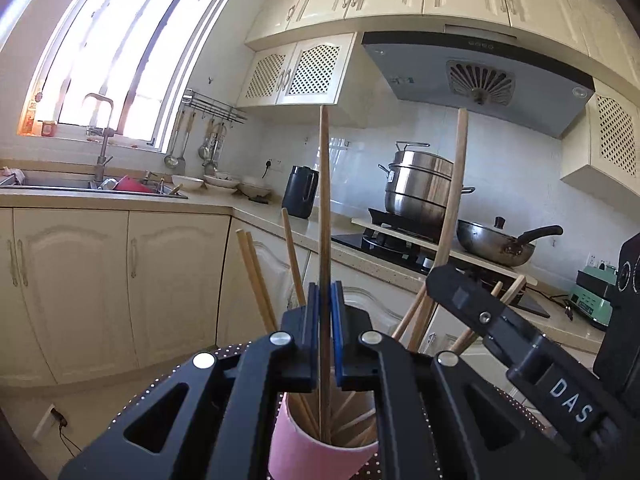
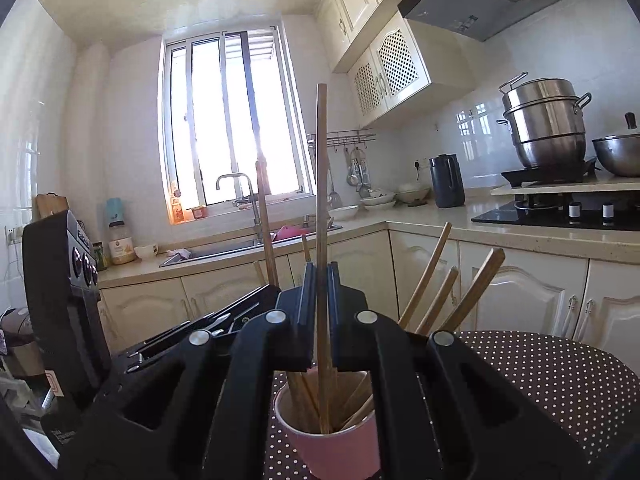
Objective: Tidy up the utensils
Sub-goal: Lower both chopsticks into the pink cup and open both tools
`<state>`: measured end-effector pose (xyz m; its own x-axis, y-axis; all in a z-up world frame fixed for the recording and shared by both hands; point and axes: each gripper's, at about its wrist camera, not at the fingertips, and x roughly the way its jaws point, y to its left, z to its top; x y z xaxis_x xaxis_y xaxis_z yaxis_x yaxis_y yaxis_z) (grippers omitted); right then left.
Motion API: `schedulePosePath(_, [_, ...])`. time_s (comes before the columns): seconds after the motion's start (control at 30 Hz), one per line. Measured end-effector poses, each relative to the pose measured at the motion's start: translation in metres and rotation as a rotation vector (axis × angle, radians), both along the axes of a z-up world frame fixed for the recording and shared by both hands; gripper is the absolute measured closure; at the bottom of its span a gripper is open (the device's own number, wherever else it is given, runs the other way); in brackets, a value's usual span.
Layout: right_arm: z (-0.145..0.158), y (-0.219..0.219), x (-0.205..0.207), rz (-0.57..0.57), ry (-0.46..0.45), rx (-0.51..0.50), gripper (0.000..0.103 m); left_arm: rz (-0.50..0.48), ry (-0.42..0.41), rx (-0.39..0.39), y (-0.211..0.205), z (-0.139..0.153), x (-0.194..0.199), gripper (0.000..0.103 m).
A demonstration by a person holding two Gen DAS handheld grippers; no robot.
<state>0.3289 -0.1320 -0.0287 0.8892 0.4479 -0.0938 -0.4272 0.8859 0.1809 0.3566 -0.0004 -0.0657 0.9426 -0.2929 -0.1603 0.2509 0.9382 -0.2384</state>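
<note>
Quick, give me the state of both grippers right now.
Left gripper: shut on a chopstick, its lower end in the pink cup.
Right gripper: shut on another chopstick, same cup.

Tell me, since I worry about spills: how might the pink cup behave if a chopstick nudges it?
The pink cup looks light and narrow, so it may tip easily. Its long chopsticks lean outward well above the rim, probably adding leverage. The dotted tablecloth might damp sliding somewhat.

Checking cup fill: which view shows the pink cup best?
Right wrist view: the pink cup shows its open rim, inside and the chopsticks' lower ends, framed by the right gripper. Left wrist view shows only part of its wall and rim behind the left gripper.
</note>
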Motion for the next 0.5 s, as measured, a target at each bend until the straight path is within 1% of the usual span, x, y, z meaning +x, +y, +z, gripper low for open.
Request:
schedulePosePath(0.2, [-0.012,0.000,-0.012,-0.014,0.061,-0.028,0.097,-0.021,0.054,0.014,0.004,-0.010,-0.013,0.097])
schedulePosePath(0.4, [-0.024,0.002,-0.013,-0.029,0.129,-0.054,0.097,-0.047,0.115,0.052,0.000,-0.021,-0.020,0.096])
schedulePosePath(0.5, [-0.028,0.003,-0.013,-0.033,0.155,-0.060,0.096,-0.051,0.117,0.084,-0.004,-0.021,-0.028,0.096])
